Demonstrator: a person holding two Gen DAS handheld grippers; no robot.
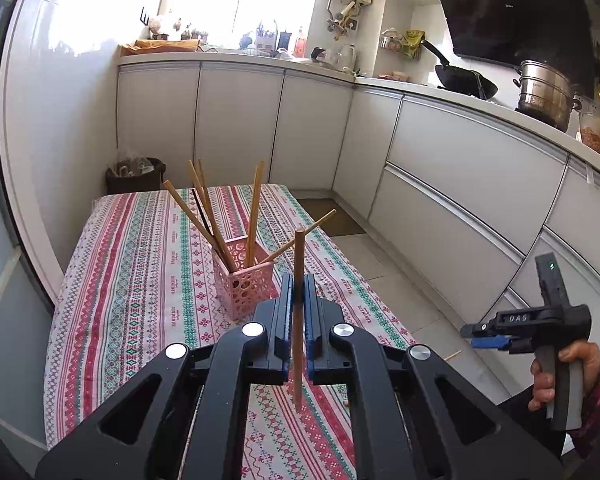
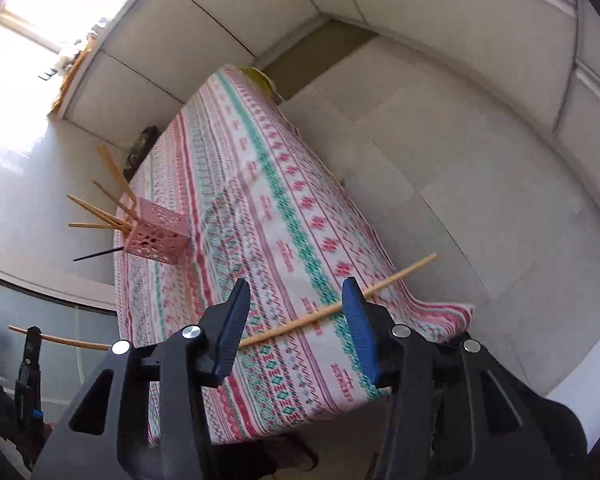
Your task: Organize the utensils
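On the striped tablecloth stands a pink perforated basket holding several wooden chopsticks and one dark one. My left gripper is shut on a wooden chopstick, held upright just in front of the basket. My right gripper, open, hovers over the table's right edge. Beyond its fingers a second wooden chopstick lies on the cloth, its far end sticking out past the edge. The pads do not touch it. The basket shows far left in the right wrist view, with the left gripper and its chopstick at lower left.
White cabinets run along the back and right, with a wok and steel pot on the counter. A tiled floor lies right of the table. A dark bin sits behind it. A hand holds the right gripper.
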